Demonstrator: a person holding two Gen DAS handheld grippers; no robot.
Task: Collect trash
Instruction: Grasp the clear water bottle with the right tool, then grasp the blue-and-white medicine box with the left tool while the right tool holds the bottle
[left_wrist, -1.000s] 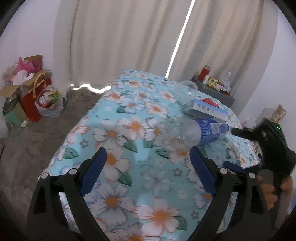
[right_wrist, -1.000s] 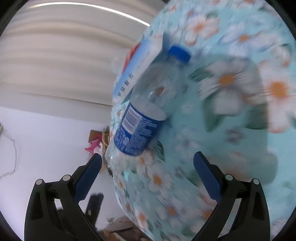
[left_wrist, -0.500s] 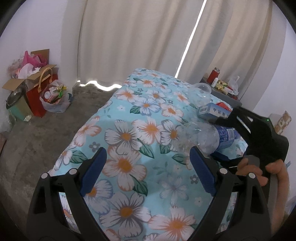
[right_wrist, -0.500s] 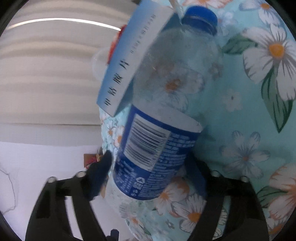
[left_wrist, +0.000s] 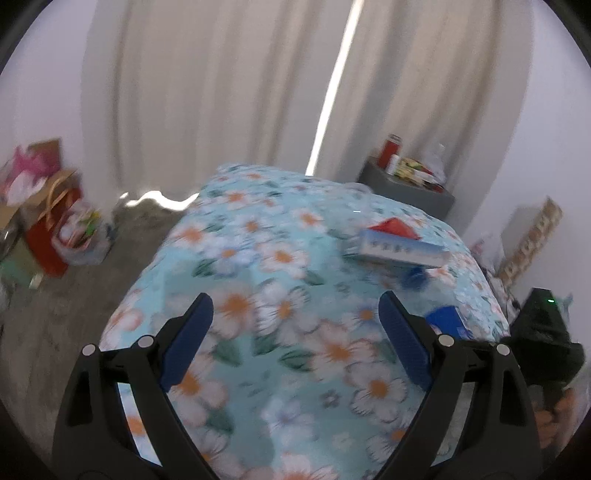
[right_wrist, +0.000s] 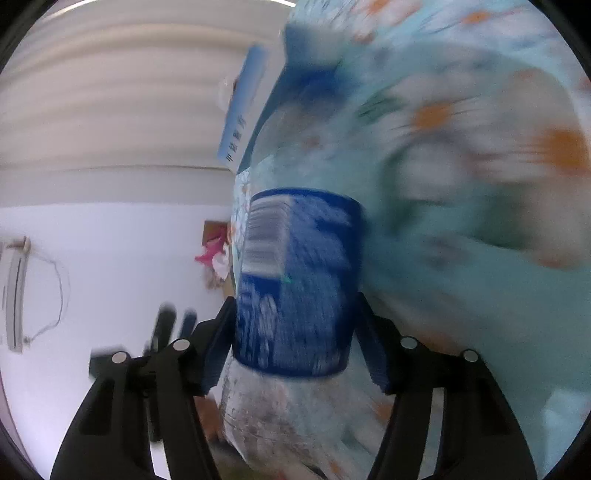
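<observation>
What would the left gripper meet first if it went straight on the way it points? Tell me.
Likely the flowered bedspread: the left gripper is open, tilted down at bare cloth. The blue box lies right of that line. Depth is hard to judge in this blurred view.

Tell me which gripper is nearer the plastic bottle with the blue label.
Right. The right gripper has the plastic bottle between its closing jaws, at the blue label. The left gripper hangs open over the floral bedspread, with the bottle off to its right.
</observation>
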